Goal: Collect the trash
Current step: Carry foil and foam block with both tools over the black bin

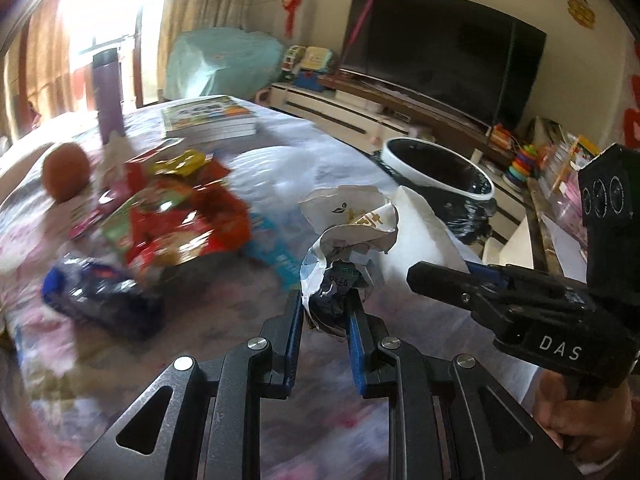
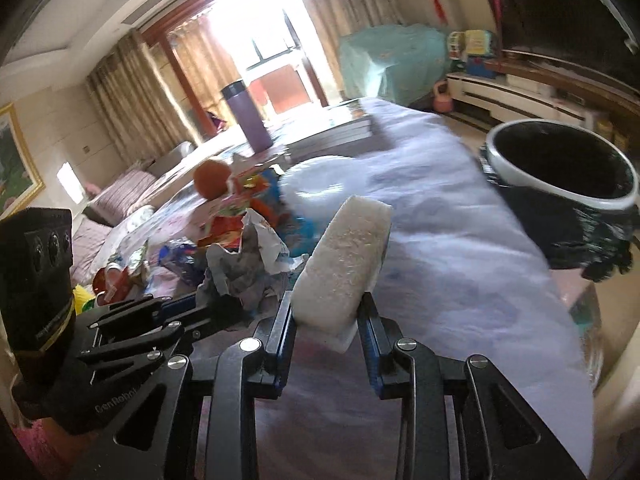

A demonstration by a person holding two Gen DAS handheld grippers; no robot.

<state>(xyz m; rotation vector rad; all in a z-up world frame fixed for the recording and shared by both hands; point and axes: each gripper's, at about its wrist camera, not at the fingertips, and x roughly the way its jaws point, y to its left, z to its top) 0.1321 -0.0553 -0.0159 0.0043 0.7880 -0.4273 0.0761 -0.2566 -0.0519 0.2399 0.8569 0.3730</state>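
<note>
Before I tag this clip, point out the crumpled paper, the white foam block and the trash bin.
crumpled paper (image 1: 344, 248), left wrist view, creased middle.
white foam block (image 2: 344, 264), right wrist view, rough top face.
trash bin (image 2: 560, 194), right wrist view, white rim.

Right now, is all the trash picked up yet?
Not yet. The left gripper is shut on a crumpled paper wrapper, and the right gripper is shut on a white foam block. The bin with the black bag waits past the table edge; its inside looks dark, so nothing shows as dropped in. Snack wrappers still lie on the table.
</note>
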